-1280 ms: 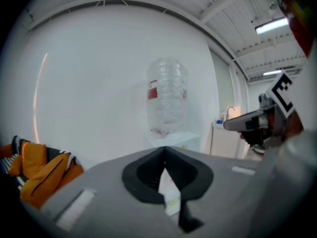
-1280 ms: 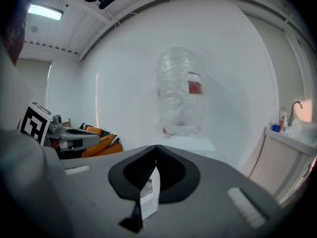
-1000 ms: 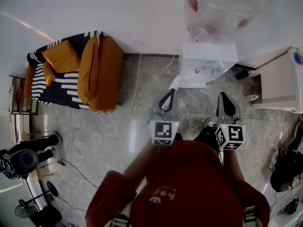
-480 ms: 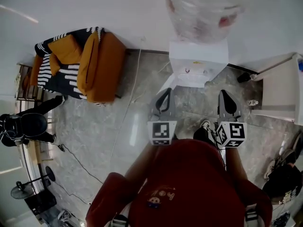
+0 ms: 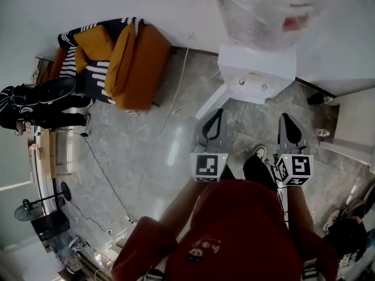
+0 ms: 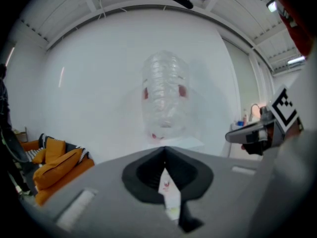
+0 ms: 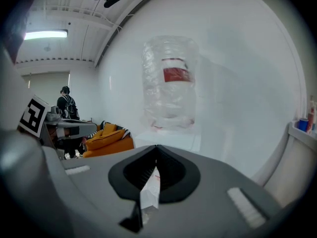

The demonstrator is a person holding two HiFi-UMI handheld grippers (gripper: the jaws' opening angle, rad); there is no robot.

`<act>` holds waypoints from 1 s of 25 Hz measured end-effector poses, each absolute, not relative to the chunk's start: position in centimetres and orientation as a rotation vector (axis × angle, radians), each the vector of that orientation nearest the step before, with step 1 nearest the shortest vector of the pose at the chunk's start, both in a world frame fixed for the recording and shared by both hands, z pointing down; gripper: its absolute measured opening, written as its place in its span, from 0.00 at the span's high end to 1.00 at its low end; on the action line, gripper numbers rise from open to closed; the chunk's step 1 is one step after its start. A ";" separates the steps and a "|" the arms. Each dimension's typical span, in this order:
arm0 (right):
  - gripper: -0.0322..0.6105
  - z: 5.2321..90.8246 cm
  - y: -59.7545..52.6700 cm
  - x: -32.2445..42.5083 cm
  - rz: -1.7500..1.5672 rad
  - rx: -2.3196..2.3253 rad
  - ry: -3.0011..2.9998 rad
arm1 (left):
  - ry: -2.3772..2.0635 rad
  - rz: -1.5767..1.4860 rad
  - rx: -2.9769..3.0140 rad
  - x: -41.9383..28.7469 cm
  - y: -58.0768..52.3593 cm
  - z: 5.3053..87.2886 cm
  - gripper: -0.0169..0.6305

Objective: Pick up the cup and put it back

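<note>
As the left gripper point(image 5: 217, 113) and the right gripper point(image 5: 287, 118) sit side by side above the grey floor point(image 5: 146, 151), both are clenched, jaws meeting at the tips with nothing between them. They aim at a white dispenser point(image 5: 255, 75) against the wall, topped by a big clear bottle point(image 5: 266, 7) wrapped in plastic. An orange sofa point(image 5: 137, 63) stands to the left, also against the wall, and a person in black point(image 5: 41, 104) is beyond it. The cup shows in no view.

Head view downward, gripper views facing dispenser point(image 5: 256, 75)
</note>
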State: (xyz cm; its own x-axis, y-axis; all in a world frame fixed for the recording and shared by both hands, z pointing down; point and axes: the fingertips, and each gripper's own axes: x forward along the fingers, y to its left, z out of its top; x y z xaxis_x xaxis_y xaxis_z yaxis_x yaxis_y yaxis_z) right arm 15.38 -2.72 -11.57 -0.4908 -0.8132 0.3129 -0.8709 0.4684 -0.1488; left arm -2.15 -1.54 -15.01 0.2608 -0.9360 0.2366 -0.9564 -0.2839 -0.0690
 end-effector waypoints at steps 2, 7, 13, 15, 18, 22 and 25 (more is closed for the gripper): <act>0.95 -10.4 -2.6 15.4 0.436 1.454 -2.506 | -1.822 0.326 2.422 -2.1 -1.6 -14.5 0.97; 0.95 -7.4 -1.8 14.5 0.497 1.485 -2.447 | -1.728 0.304 2.492 -2.4 -1.9 -12.3 0.97; 0.95 -1.8 -1.6 11.7 0.512 1.462 -2.441 | -1.670 0.241 2.518 -3.6 -2.7 -6.5 0.97; 0.95 1.4 -2.0 11.0 0.486 1.446 -2.452 | -1.654 0.240 2.525 -3.8 -3.1 -3.3 0.97; 0.95 6.8 -2.9 10.3 0.424 1.440 -2.475 | -1.608 0.261 2.501 -4.4 -3.1 2.7 0.97; 0.95 14.5 -3.8 9.3 0.365 1.417 -2.487 | -1.549 0.327 2.542 -5.3 -3.1 11.5 0.97; 0.95 20.7 -4.7 8.4 0.313 1.393 -2.491 | -1.489 0.449 2.672 -5.7 -3.7 18.5 0.97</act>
